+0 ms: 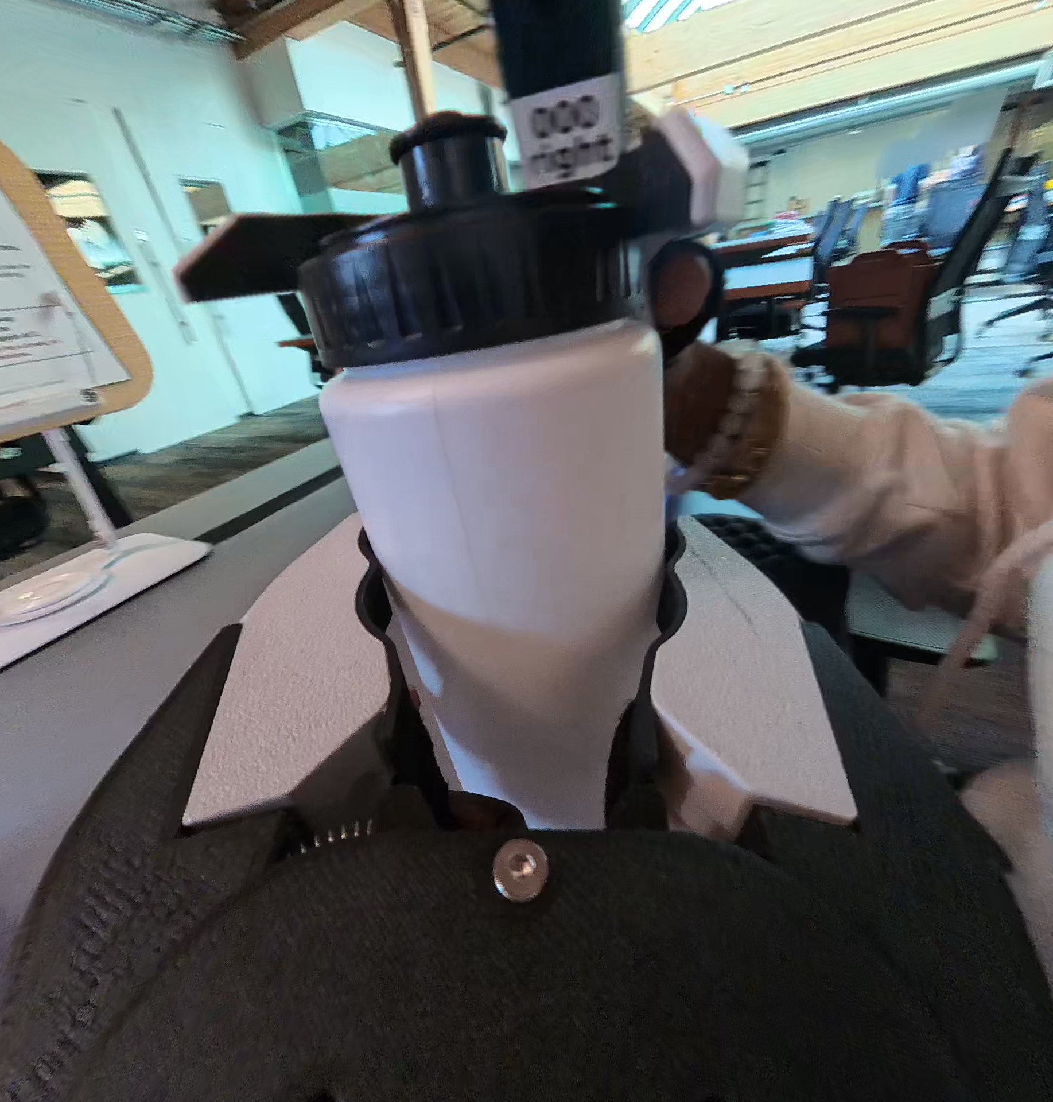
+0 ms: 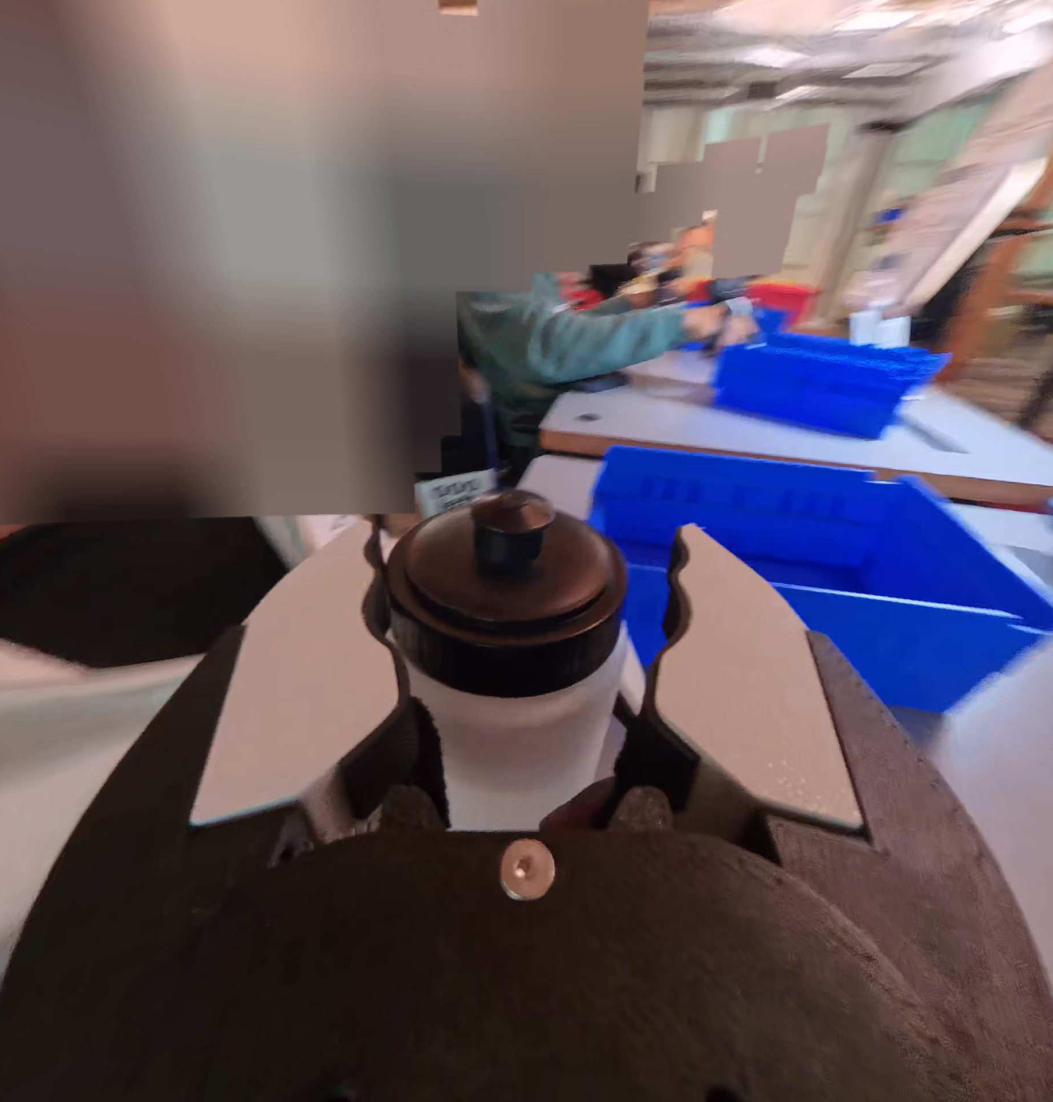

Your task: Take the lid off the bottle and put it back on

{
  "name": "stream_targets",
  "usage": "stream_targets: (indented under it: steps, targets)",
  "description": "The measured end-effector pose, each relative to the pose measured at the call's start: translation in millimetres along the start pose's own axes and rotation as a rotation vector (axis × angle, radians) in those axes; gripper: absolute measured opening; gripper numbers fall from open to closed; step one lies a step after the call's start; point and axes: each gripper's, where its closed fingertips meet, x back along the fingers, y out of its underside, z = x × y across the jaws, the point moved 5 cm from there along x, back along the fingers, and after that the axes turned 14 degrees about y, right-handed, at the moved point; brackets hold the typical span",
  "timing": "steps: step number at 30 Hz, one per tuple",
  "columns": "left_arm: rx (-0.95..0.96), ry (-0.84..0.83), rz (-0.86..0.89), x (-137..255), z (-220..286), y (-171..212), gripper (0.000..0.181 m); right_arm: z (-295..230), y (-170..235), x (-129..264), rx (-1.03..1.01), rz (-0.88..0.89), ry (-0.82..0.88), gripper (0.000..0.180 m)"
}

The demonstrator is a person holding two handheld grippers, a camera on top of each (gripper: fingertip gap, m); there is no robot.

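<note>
Left wrist view: left gripper [image 1: 515, 626] is clamped on the white bottle [image 1: 500, 477], held upright off the grey table [image 1: 94, 686]. The black screw lid [image 1: 464, 292] is on.
Right wrist view: right gripper [image 2: 527, 602] brackets the lid [image 2: 503, 602]; left pad touches, the right shows a gap, so I can't tell if it's gripping.
Tip: squeeze the ribbed skirt, not the spout [image 2: 509, 536], and twist level.

A grey, dark-edged tabletop [image 1: 154, 644] — on it, far left, the flat white base [image 1: 88, 587] of a tilted wood-framed sign stand; nearer right, a black keyboard [image 1: 744, 539].
</note>
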Motion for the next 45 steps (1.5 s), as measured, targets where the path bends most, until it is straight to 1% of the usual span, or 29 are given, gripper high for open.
stream_targets:
  steps: [1, 2, 4, 6, 7, 8, 9, 10, 11, 13, 15, 17, 19, 21, 22, 23, 24, 25, 27, 29, 31, 32, 34, 35, 37, 39, 42, 43, 45]
  targets:
    - [-0.02, -0.045, -0.008, 1, -1, 0, 0.09, 2, -3, 1, -0.007, 0.032, 0.117, 0.099]
    - [-0.037, -0.087, -0.011, 2, -2, 1, 0.09, 3, -5, 4, -0.013, 0.056, 0.237, 0.102]
    - [-0.05, -0.15, -0.004, 3, -2, 1, 0.09, -5, -7, 9, -0.005, 0.108, 0.453, 0.102]
    - [-0.062, -0.179, -0.001, 3, -1, 1, 0.09, -17, -5, 8, 0.044, 0.103, 0.603, 0.095]
    - [-0.068, -0.18, -0.003, 3, -1, 1, 0.09, -19, -1, 6, 0.076, 0.062, 0.673, 0.094]
    - [-0.072, -0.179, -0.003, 3, 0, 1, 0.09, -22, 1, 2, 0.118, 0.023, 0.694, 0.093]
    - [-0.073, -0.177, 0.0, 3, 0, 1, 0.09, -23, 4, 0, 0.151, -0.013, 0.702, 0.082]
    - [-0.065, -0.172, 0.004, 3, -1, 1, 0.09, -22, 4, -2, 0.164, -0.031, 0.699, 0.078]
    - [-0.055, -0.153, 0.01, 4, -1, 1, 0.09, -20, 4, -3, 0.154, -0.043, 0.669, 0.078]
    - [-0.049, -0.094, 0.027, 6, 0, 1, 0.09, -20, 2, -3, 0.138, -0.067, 0.525, 0.077]
    - [-0.043, -0.031, 0.044, 6, 3, 1, 0.09, -18, 2, -1, 0.123, -0.076, 0.333, 0.077]
    - [-0.041, 0.032, 0.062, 4, 9, 0, 0.09, -19, 2, 3, 0.115, -0.069, 0.104, 0.077]
    - [-0.044, 0.045, 0.068, 3, 11, 0, 0.09, -18, 2, 5, 0.108, -0.03, -0.075, 0.077]
    - [-0.033, 0.039, 0.075, 3, 10, 0, 0.09, -13, 2, 4, 0.052, 0.014, -0.165, 0.077]
    - [-0.03, 0.029, 0.076, 4, 8, 0, 0.09, -11, 2, 4, 0.017, 0.025, -0.179, 0.076]
    - [-0.034, 0.009, 0.075, 5, 7, 0, 0.09, -9, 3, 3, -0.018, 0.022, -0.154, 0.077]
    - [-0.047, -0.015, 0.072, 6, 5, 1, 0.09, -5, 3, 1, -0.052, 0.029, -0.073, 0.088]
    - [-0.052, -0.039, 0.069, 7, 4, 1, 0.09, -3, 2, 1, -0.067, 0.054, 0.033, 0.097]
    - [-0.054, -0.08, 0.07, 8, 3, 1, 0.09, -7, -4, 5, -0.06, 0.119, 0.243, 0.105]
    - [-0.059, -0.112, 0.065, 8, 1, 1, 0.09, -14, -7, 8, -0.04, 0.152, 0.49, 0.099]
    - [-0.061, -0.126, 0.062, 8, 1, 1, 0.09, -23, -3, 5, 0.047, 0.1, 0.663, 0.095]
    - [-0.061, -0.128, 0.063, 8, 1, 1, 0.09, -26, 1, 2, 0.102, 0.046, 0.713, 0.09]
    - [-0.062, -0.123, 0.063, 8, 2, 1, 0.09, -30, 2, -4, 0.17, 0.003, 0.722, 0.081]
    - [-0.056, -0.117, 0.066, 9, 1, 1, 0.09, -28, 1, -4, 0.184, 0.009, 0.711, 0.079]
    - [-0.042, -0.088, 0.074, 10, 1, 1, 0.09, -24, 1, -4, 0.149, -0.001, 0.573, 0.076]
    - [-0.039, -0.043, 0.081, 10, 3, 1, 0.09, -20, 0, -1, 0.13, -0.005, 0.366, 0.075]
    - [-0.033, 0.062, 0.101, 6, 14, 0, 0.09, -20, -1, 5, 0.112, 0.002, -0.029, 0.075]
    - [-0.034, 0.072, 0.105, 5, 15, 0, 0.089, -19, -1, 7, 0.096, 0.014, -0.14, 0.075]
    - [-0.028, 0.064, 0.108, 5, 15, 0, 0.089, -14, -2, 6, 0.037, 0.034, -0.281, 0.074]
